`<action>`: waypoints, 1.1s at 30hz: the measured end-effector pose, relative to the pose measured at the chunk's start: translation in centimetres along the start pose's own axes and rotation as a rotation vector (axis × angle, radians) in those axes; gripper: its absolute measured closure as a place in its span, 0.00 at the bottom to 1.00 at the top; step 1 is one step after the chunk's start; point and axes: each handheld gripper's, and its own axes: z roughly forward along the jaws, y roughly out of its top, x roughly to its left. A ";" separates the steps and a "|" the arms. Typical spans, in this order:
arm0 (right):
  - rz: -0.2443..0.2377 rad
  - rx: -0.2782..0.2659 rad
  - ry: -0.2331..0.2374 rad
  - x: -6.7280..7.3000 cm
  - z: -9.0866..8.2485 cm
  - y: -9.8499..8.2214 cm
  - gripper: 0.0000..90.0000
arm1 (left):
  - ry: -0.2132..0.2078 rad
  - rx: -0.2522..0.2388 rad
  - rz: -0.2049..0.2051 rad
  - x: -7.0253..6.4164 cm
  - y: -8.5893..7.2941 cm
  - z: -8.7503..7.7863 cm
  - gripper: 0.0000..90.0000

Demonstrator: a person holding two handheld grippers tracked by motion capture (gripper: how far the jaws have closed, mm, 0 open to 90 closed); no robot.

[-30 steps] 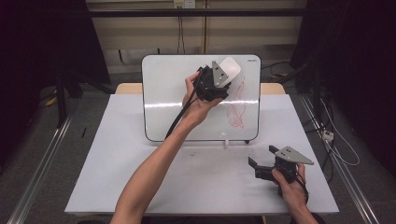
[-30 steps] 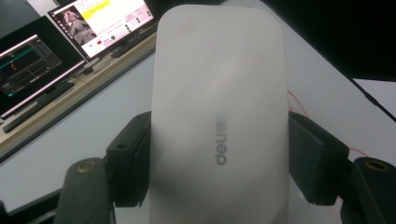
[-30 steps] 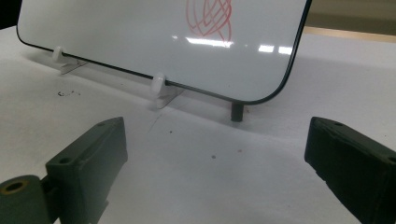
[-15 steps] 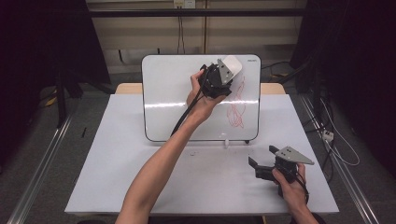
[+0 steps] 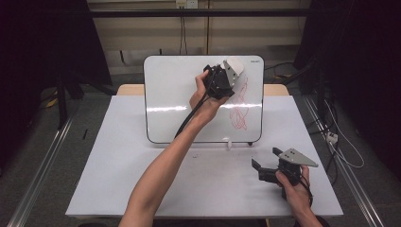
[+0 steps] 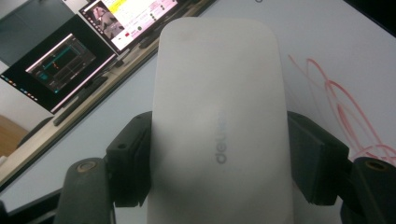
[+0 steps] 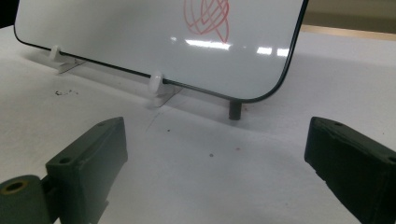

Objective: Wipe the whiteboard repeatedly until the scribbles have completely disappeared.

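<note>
White eraser (image 6: 217, 130) with grey lettering, red looping scribble (image 5: 240, 109) on the black-edged whiteboard (image 5: 179, 94), white worktop (image 5: 142, 179)

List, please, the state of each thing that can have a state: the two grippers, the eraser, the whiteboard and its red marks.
Left gripper: shut on the eraser, raised at the board's upper right.
Eraser: clamped between the jaws.
Right gripper: open, holding nothing, low over the table.
Whiteboard: propped up, tilted on its stands.
Red scribble: not yet wiped off.
</note>
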 end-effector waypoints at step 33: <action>0.002 -0.002 0.000 0.0 0.1 0.0 0.07 | -0.032 -0.014 0.091 -4.0 -1.3 0.1 0.35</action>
